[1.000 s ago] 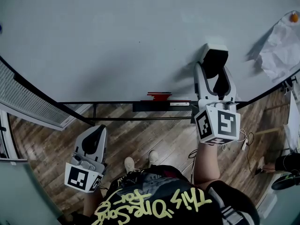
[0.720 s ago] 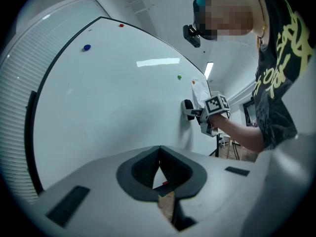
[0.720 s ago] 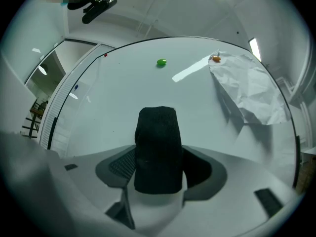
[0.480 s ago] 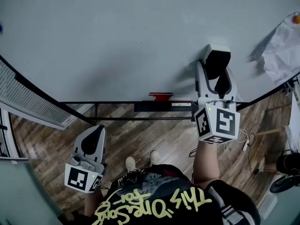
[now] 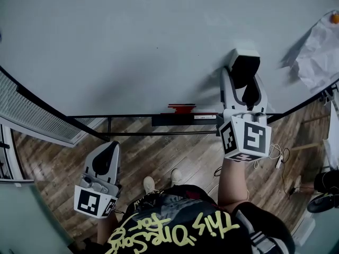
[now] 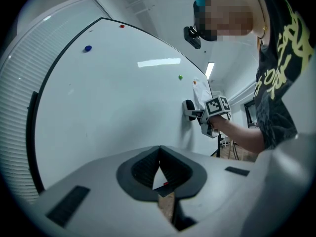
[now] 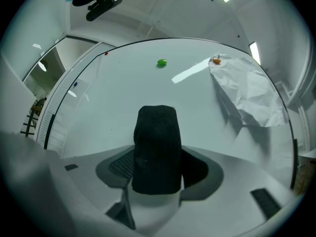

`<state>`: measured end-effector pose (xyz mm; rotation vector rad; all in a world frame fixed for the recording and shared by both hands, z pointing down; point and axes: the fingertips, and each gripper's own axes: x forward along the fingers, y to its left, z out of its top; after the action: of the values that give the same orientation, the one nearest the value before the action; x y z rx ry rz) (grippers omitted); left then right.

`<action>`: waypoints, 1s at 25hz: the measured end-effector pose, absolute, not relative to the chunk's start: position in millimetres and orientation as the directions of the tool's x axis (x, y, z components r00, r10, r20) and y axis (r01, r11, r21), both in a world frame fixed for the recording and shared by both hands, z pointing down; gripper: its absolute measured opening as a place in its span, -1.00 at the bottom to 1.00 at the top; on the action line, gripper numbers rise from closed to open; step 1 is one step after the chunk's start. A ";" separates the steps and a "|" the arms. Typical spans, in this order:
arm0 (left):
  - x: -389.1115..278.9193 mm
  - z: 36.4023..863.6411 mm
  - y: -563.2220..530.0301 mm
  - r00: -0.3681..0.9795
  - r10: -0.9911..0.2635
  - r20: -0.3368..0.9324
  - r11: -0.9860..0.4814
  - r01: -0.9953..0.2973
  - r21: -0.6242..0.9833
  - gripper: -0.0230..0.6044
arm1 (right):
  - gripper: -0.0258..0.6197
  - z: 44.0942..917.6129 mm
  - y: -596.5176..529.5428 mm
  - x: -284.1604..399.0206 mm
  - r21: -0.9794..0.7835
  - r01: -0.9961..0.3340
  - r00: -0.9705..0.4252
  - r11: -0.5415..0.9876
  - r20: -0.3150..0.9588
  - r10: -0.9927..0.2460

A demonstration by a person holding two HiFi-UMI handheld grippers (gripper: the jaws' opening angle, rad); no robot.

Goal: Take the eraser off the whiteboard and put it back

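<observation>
The whiteboard (image 5: 132,46) stands mostly bare; a crumpled paper sheet (image 5: 318,49) hangs at its right under an orange magnet (image 5: 332,18); a green magnet (image 7: 162,62) sits apart (off to the left); a small red item (image 5: 181,108) lies on its dark tray (image 5: 175,120).

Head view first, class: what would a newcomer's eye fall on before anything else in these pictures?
The black eraser clamped in the right gripper, up at the big whiteboard, right of centre. Next, the crumpled white paper at the board's right edge, under an orange magnet. The left gripper hangs low over the wooden floor, jaws together, empty.
</observation>
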<state>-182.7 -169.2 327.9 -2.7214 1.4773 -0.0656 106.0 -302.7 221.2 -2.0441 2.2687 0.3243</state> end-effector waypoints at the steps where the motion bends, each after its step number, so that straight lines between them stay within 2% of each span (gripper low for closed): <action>1: -183.5 327.6 -168.9 0.543 -0.840 0.016 -0.543 -0.838 -0.060 -0.90 | -0.12 221.1 -302.6 106.0 0.108 -0.990 -0.113 0.093 -0.194 -0.974; 25: -190.7 325.0 -171.8 0.608 -0.794 0.009 -0.608 -0.792 -0.065 -0.90 | -0.13 224.6 -277.0 95.1 0.104 -0.990 -0.114 0.093 -0.218 -0.969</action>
<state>-190.7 -171.8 325.0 -2.7682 1.3651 -0.0565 95.1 -277.0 224.6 -2.0260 2.2519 0.3423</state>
